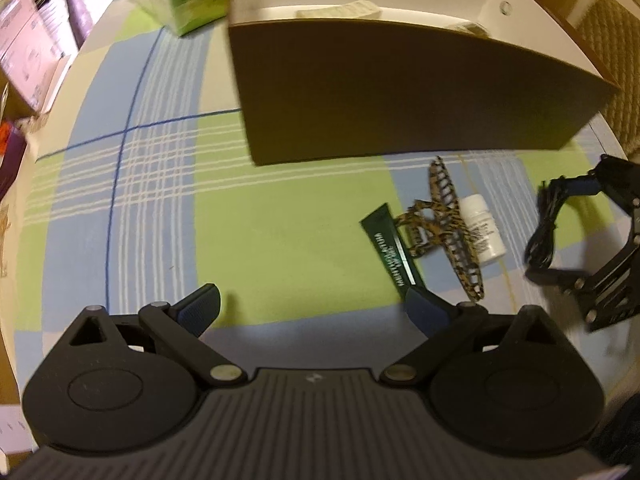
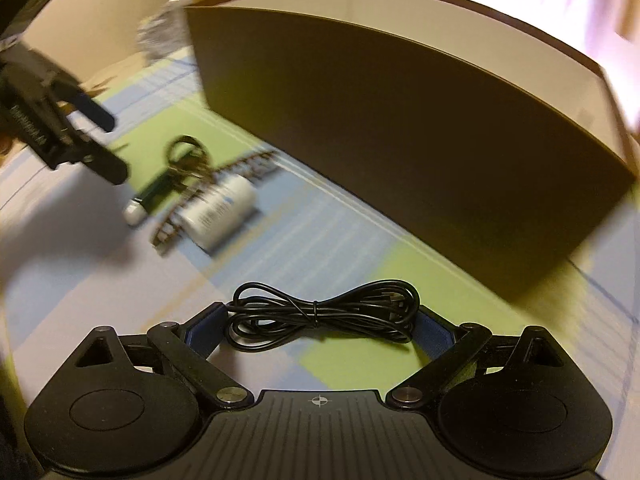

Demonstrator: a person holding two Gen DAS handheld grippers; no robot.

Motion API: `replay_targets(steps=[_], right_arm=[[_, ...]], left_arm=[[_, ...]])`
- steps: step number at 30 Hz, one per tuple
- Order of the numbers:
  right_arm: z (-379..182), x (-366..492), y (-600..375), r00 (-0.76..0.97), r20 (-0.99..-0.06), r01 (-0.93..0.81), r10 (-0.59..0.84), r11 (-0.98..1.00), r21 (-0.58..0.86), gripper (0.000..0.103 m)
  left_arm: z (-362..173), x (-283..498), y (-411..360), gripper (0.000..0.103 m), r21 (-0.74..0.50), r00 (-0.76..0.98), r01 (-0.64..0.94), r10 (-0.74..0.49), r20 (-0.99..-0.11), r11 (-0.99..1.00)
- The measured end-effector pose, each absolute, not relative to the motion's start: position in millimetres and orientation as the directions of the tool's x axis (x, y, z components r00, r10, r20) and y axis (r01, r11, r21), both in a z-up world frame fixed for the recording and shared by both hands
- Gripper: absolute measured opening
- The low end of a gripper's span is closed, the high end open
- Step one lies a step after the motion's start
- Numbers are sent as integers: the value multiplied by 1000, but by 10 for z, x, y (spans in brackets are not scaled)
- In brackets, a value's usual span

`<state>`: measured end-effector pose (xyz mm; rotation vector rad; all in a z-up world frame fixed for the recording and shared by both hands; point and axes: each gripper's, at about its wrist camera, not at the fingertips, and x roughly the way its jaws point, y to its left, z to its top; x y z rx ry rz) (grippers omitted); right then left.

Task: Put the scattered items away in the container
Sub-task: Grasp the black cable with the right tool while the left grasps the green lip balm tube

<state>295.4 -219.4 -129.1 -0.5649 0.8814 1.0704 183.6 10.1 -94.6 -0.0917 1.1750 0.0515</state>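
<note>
The right gripper (image 2: 320,320) is holding a coiled black cable (image 2: 320,316) between its jaws above the checked tabletop (image 2: 280,248). The left gripper (image 1: 316,312) is hovering, jaws wide apart. Beyond are lying a white bottle (image 1: 482,230), a leopard-print hair clip (image 1: 448,232) and a green tube (image 1: 390,252), before the brown cardboard box (image 1: 400,92).

White lettering along the dark green tube (image 1: 390,254), right of centre in the left wrist view, too blurred to read, small printed label on the white bottle (image 1: 482,232) beside it, likewise illegible, no other readable text
</note>
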Motion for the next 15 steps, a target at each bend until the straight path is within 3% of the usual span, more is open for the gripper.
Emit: replay_targets(steps=[5,8,14,15], right_arm=[[-1226,2990,-2493,256,-843,-872,473,490,10,98],[-1198,2959,-2573,270,-841,-860,469,511,9,98],[-1210,2936,-2569,289,-837,-843,465,538,9,98],[-1218,2935,-2564,292,-835,-840,466,542,9,98]], left_arm=[[-916,1882,-35,93,-54,417,-22,-40,-908,998],[-947,1932,-123,85,-45,427,11,-46,-903,999],[-1077,2059,-225,61,-27,435,29,-37,-900,999],[-1096,2067,-232,52,-28,434,33,-39,-900,999]])
